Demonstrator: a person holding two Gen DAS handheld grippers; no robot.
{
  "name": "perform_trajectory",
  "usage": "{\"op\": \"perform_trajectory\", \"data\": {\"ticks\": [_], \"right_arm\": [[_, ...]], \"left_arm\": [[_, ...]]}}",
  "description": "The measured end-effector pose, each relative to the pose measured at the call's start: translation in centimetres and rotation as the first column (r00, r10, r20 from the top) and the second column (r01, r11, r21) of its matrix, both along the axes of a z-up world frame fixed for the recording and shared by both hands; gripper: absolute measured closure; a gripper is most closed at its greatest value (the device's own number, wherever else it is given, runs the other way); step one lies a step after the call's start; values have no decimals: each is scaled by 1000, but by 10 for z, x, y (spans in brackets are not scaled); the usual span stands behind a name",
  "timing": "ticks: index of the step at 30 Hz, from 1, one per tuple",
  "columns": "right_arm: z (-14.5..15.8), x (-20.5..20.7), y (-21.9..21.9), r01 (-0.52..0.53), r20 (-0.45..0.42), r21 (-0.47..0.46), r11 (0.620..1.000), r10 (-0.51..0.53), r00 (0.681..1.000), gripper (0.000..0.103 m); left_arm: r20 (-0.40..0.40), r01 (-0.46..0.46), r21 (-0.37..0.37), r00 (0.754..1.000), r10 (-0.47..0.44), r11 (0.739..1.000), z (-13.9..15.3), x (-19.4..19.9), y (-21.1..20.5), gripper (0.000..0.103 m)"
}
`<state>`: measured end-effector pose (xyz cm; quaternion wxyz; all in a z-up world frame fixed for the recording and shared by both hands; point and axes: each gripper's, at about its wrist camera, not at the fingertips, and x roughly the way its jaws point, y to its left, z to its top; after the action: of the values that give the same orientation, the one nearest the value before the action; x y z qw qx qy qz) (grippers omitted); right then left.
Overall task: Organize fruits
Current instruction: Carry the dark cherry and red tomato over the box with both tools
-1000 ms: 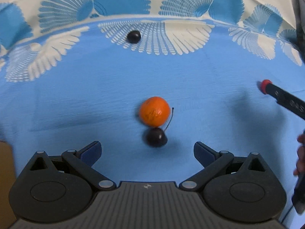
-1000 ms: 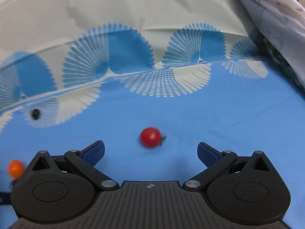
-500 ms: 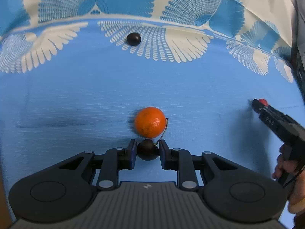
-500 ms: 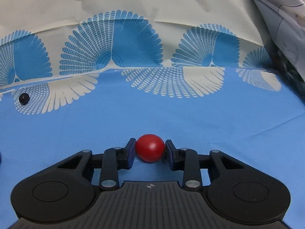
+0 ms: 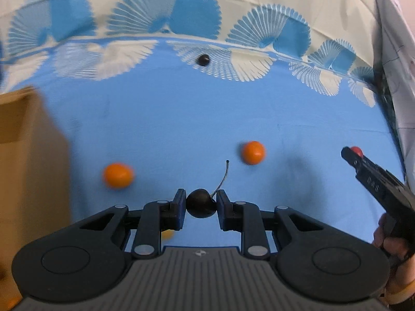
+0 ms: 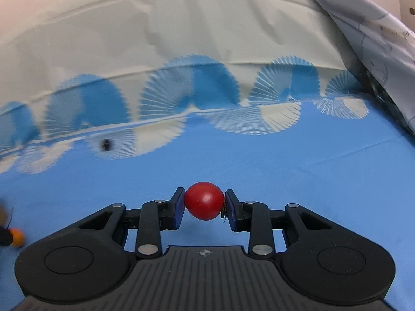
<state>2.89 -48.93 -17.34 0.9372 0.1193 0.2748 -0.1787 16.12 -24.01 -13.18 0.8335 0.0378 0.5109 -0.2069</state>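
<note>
Lifted since half a second ago, the dark cherry (image 5: 201, 205) hangs above the blue tablecloth (image 5: 181, 119), pinched in the left gripper (image 5: 201, 206); the right gripper (image 6: 205, 204) clamps a red cherry tomato (image 6: 204, 200) near the cloth's right edge.

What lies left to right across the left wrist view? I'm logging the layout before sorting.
Cardboard box → orange fruit → dark cherry in the left gripper → second orange fruit → red fruit in the right gripper.
</note>
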Motion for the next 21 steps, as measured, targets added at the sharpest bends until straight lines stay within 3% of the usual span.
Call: {"op": "perform_trajectory", "data": {"ticks": [11,21], "right_arm": [[63,-88,149,-176,29,100,979,174,984,69],[123,-131,277,-430,69,97,897,425,902,69]], "left_arm": [[35,-118,21,993,117,993,67,-87,139,76],[53,-204,17,978,203,979,97,-170,246,75]]}}
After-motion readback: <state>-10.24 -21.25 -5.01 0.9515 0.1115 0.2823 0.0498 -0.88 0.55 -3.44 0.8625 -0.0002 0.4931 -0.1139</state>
